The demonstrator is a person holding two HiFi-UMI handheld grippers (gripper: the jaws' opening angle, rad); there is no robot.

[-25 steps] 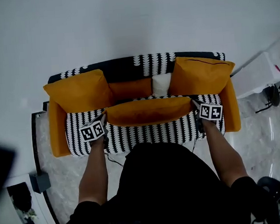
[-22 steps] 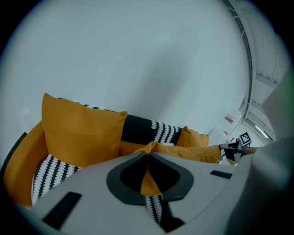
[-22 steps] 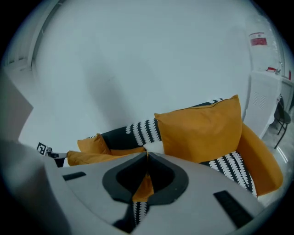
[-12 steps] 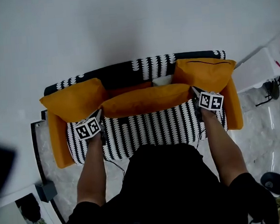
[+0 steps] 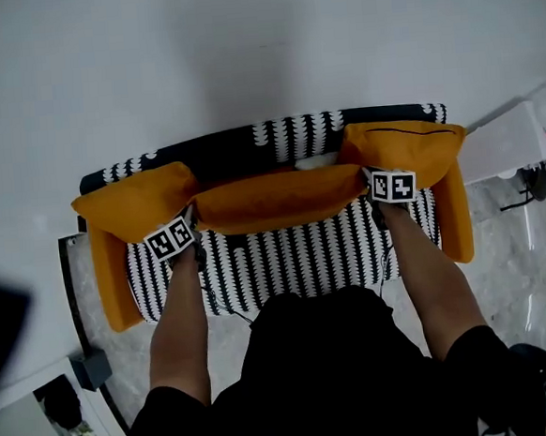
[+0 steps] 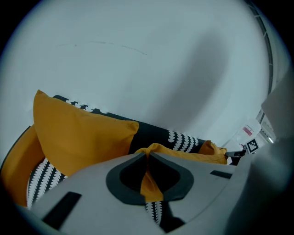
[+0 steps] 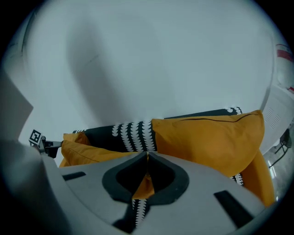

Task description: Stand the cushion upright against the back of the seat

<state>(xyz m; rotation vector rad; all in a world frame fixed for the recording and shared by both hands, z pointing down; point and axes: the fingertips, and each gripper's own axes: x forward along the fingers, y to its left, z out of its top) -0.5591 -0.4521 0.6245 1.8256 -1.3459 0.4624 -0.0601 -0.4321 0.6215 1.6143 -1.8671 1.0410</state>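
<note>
An orange cushion [image 5: 276,199] hangs lengthwise over the seat of a small sofa [image 5: 295,253], close to the black-and-white backrest [image 5: 290,136]. My left gripper [image 5: 190,221] is shut on the cushion's left corner, and orange fabric [image 6: 148,183] shows pinched between its jaws. My right gripper [image 5: 368,182] is shut on the right corner, again with fabric [image 7: 143,186] between the jaws. In the left gripper view the cushion [image 6: 183,153] stretches away to the right; in the right gripper view the cushion [image 7: 87,151] stretches to the left.
Two more orange cushions lean at the sofa's ends, one at the left [image 5: 131,203] and one at the right [image 5: 409,150]. Orange armrests [image 5: 111,277] close both sides. A white wall [image 5: 241,46] rises behind. White furniture [image 5: 511,137] stands at the right.
Both grippers have carried the cushion away from me, from the middle of the seat to just in front of the backrest. Their grip has not changed.
</note>
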